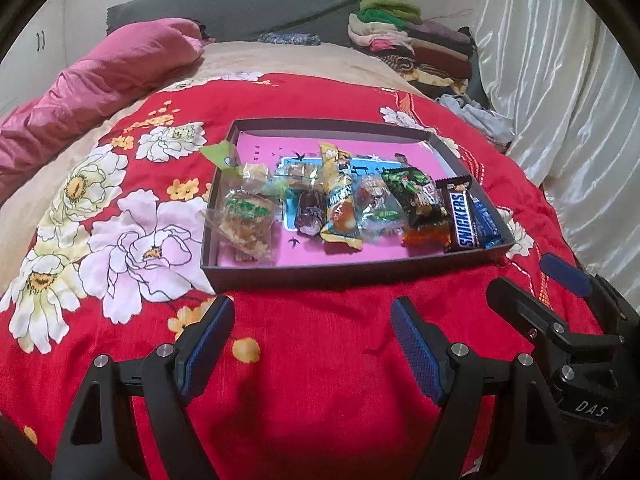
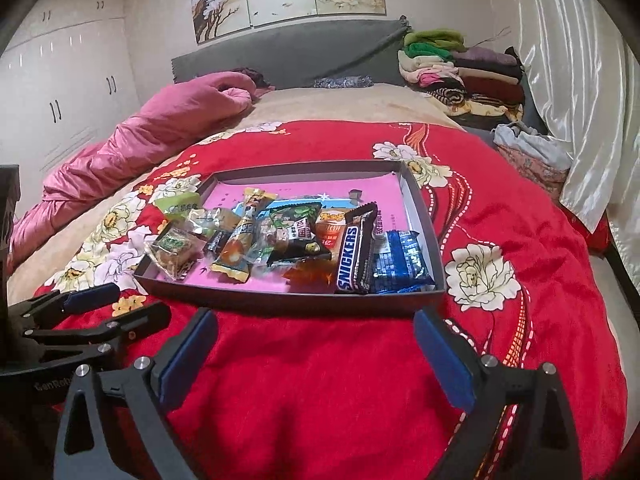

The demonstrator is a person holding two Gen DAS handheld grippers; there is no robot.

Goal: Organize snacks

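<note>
A shallow dark box with a pink lining lies on the red flowered bedspread and holds several wrapped snacks in a row. A Snickers bar and a blue packet lie at its right end, and a clear bag of brown brittle at its left end. A yellow packet and a black-green packet lie between. My left gripper hovers open before the box's front wall, nothing between its fingers. My right gripper stands open and empty, also in front of the box.
A pink quilt is bunched along the bed's left side. Folded clothes are stacked at the far right by the grey headboard. A white satin curtain hangs on the right. White wardrobes stand far left.
</note>
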